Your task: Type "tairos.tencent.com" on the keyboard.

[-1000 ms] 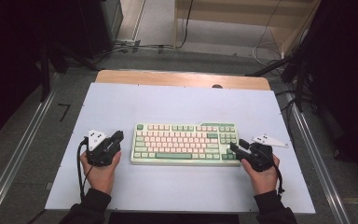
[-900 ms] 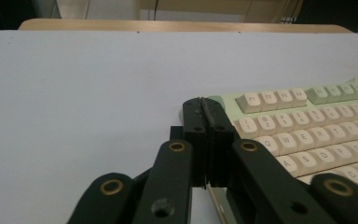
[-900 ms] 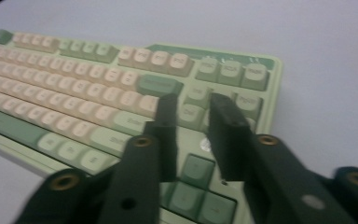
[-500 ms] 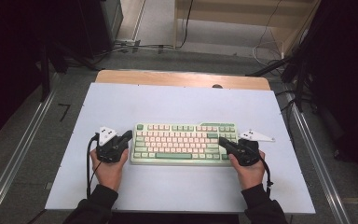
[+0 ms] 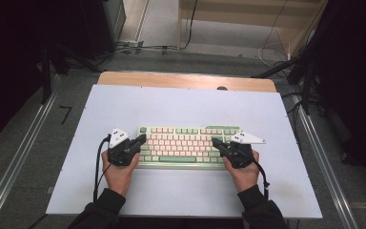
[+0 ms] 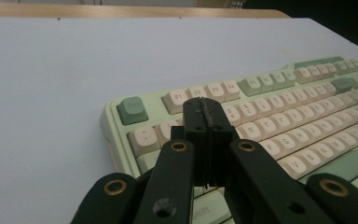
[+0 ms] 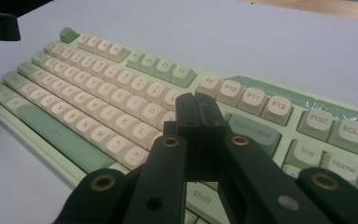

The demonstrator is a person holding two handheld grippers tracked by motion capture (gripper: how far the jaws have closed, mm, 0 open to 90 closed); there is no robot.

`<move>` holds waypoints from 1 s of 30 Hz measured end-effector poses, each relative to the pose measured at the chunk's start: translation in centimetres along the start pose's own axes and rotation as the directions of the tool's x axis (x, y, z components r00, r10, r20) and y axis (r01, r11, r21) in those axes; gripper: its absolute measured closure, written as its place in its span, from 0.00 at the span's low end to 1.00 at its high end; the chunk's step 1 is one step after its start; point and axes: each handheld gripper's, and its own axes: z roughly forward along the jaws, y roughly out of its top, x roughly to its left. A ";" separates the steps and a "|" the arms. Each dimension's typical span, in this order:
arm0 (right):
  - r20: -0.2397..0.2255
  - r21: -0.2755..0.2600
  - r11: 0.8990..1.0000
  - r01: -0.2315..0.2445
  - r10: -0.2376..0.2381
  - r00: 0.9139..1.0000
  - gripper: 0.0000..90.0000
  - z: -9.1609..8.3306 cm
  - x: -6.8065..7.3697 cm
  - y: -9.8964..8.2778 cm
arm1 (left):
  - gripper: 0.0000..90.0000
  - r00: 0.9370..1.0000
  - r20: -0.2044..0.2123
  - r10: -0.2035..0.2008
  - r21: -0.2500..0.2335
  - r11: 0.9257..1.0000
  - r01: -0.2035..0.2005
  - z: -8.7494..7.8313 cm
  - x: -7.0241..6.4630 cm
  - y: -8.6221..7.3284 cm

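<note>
A pale green keyboard with cream and green keys lies on the white table, near its front. My left gripper is shut and empty, its tip over the keyboard's left end, above the keys near the green corner key. My right gripper is also shut with nothing in it, hovering over the right part of the letter keys. In the left gripper view the closed jaws of my left gripper point over the number row. The right gripper view has my right gripper above the keys by Backspace.
A wooden strip runs along the table's far edge. Metal rails flank the table on both sides. Cables lie on the floor behind it. Bare table surface stretches beyond the keyboard and to either side.
Both hands have moved inward from beside the keyboard's ends, so each gripper's tip now hangs over the keys. Both stay shut.
</note>
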 end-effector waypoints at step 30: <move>-0.064 0.024 0.999 0.022 -0.020 0.998 0.97 2.5 1.8 1.0 | 1.00 0.986 0.145 0.082 0.117 0.988 -0.100 5.3 -3.9 0.8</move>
